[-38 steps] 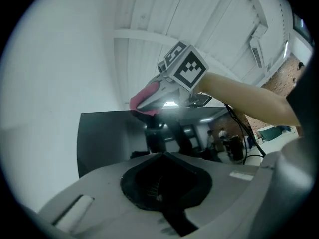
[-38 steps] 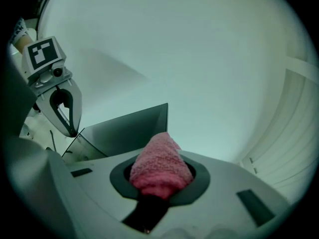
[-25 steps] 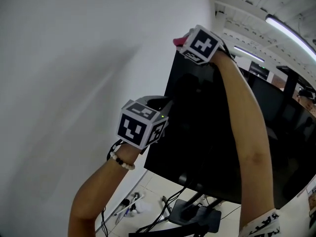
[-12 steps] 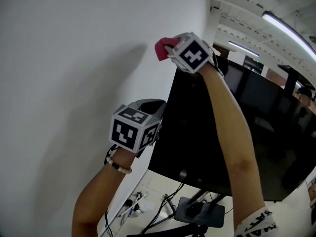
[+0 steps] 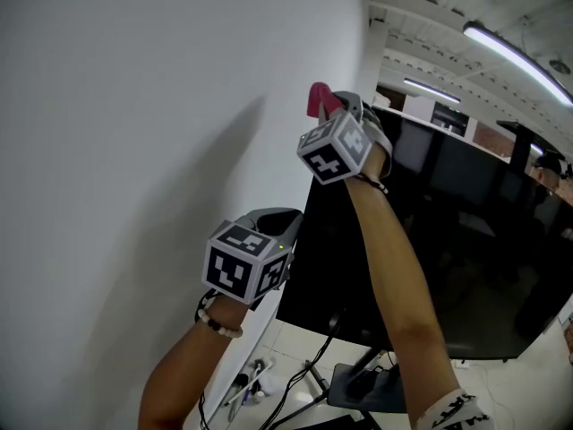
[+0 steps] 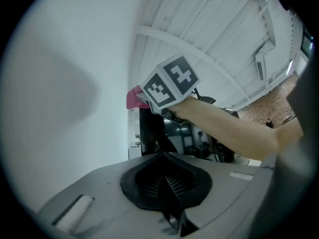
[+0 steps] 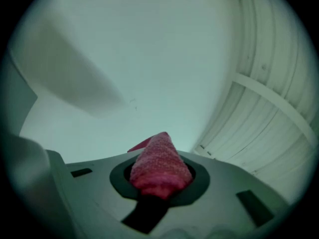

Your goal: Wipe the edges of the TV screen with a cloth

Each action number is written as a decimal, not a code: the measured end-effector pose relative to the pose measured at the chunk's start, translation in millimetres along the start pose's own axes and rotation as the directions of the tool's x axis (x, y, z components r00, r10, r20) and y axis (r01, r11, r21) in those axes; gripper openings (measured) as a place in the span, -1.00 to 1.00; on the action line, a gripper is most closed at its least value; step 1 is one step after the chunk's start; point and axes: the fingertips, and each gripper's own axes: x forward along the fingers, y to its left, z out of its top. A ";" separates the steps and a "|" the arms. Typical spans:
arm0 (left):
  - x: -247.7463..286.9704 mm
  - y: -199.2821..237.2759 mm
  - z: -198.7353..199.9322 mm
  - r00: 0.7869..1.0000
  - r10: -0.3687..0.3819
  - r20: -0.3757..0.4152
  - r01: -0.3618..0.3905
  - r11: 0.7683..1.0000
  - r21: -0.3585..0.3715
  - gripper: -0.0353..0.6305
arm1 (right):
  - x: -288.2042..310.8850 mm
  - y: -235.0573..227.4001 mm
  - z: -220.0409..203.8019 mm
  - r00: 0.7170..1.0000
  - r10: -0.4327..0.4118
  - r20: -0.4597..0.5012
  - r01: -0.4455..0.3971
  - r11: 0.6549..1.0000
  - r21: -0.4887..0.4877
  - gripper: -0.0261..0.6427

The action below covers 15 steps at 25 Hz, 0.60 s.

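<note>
Cloth [image 7: 160, 169] sits pinched in my right gripper [image 7: 158, 188], just above the TV [image 5: 448, 240] at its top corner; my left gripper [image 6: 167, 187] is closed, empty, beside the TV. If I come down crooked, I'd likely scrape bare jaw along its edge.

place: lab or workshop | strip lights [image 5: 510, 50] | TV [image 5: 466, 240] on stand [image 5: 347, 385] | floor cables [image 5: 295, 392]

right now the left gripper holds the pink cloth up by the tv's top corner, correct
No: it is the right gripper that holds the pink cloth up by the TV's top corner, as the right gripper view shows.
</note>
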 end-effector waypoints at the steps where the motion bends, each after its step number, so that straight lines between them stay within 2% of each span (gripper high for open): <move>1: -2.0 -0.3 -0.4 1.000 -0.003 -0.001 0.003 1.000 0.000 -0.92 | -0.4 2.6 -0.2 1.000 -0.015 -0.014 0.014 0.999 -0.048 -0.69; 4: -10.6 2.4 -1.7 1.000 -0.002 -0.004 0.002 1.000 -0.004 -0.92 | -2.7 11.0 -2.9 0.999 -0.015 -0.045 0.012 0.997 -0.079 -0.69; 10: -29.1 15.3 -15.4 0.999 0.041 -0.015 -0.041 0.999 -0.023 -0.92 | -17.2 25.9 -4.2 0.998 0.011 -0.054 -0.007 0.997 0.075 -0.69; 15: -27.1 5.5 -29.3 0.998 0.048 -0.030 -0.049 0.998 -0.038 -0.92 | -22.1 31.8 -26.4 0.996 0.006 -0.094 0.008 0.990 0.142 -0.69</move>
